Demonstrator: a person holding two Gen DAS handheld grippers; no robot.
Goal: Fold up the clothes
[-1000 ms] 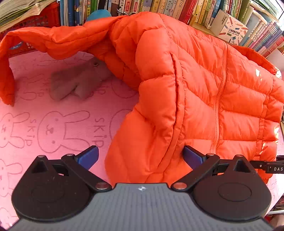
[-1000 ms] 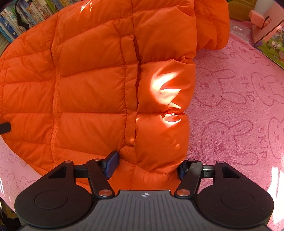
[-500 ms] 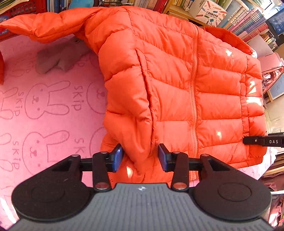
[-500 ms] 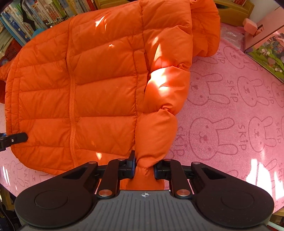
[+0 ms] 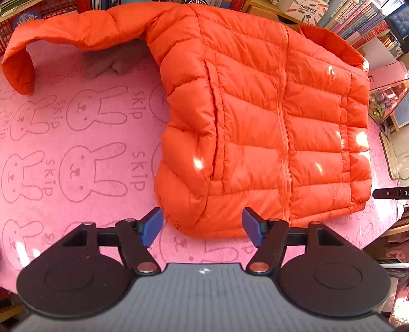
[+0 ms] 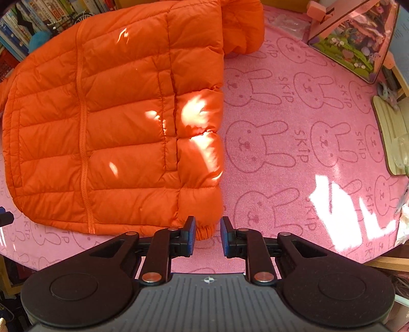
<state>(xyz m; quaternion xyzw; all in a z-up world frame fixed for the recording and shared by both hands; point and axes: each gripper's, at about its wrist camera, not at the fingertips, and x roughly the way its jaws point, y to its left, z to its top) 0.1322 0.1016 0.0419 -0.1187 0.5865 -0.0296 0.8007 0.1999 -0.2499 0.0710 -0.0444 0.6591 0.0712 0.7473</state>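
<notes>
- We see the jacket lying flat, zipper up, running 12 to 6 o'clock.
- Our left gripper, released, and right gripper, parted and empty, flank its hem.

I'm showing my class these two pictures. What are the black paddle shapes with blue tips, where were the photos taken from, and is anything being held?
Each picture comes from a fisheye camera mounted on a tool a person carries, looking along its two fingers. The black shapes are that tool: the left hand-held gripper and the right hand-held gripper. Both are open and hold nothing. An orange puffer jacket, zipped, lies flat on a pink bunny-print cloth. A grey cloth item sits under one sleeve. Bookshelves stand behind.
</notes>
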